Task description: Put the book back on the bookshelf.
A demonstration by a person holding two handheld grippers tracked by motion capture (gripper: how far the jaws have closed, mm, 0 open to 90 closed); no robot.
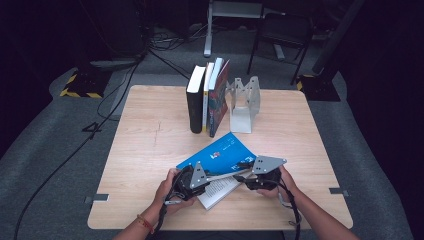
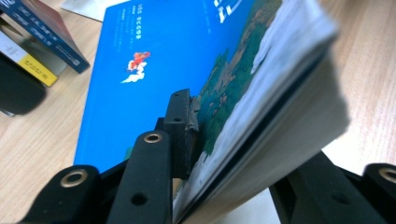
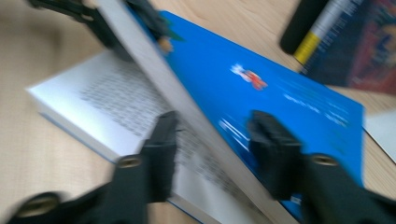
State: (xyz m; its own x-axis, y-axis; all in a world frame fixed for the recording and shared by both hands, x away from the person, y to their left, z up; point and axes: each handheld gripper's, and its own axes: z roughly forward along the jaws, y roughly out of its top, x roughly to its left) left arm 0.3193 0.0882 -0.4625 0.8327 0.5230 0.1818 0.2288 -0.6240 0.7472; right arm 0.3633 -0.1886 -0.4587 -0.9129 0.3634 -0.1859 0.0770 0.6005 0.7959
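A blue paperback point(image 1: 221, 148) lies open near the front of the wooden table point(image 1: 150, 130). One half lies flat and shows printed pages point(image 3: 116, 100). The other half, the blue cover point(image 2: 140, 51) with a block of pages, is lifted at a slant. My left gripper point(image 1: 212, 176) is shut on that lifted half; in the left gripper view point(image 2: 247, 149) one jaw presses the cover and the other the underside. My right gripper point(image 1: 241, 173) comes in from the right. In the blurred right gripper view point(image 3: 215, 140) its jaws stand on either side of the lifted block point(image 3: 196, 126), with a gap.
Three books point(image 1: 206, 97) stand upright at the back of the table against a metal bookend point(image 1: 243, 102); their ends show in the left gripper view point(image 2: 42, 35) and the right gripper view point(image 3: 336, 37). Bare wood lies to the left and right. Cables and a chair point(image 1: 282, 32) are on the floor beyond.
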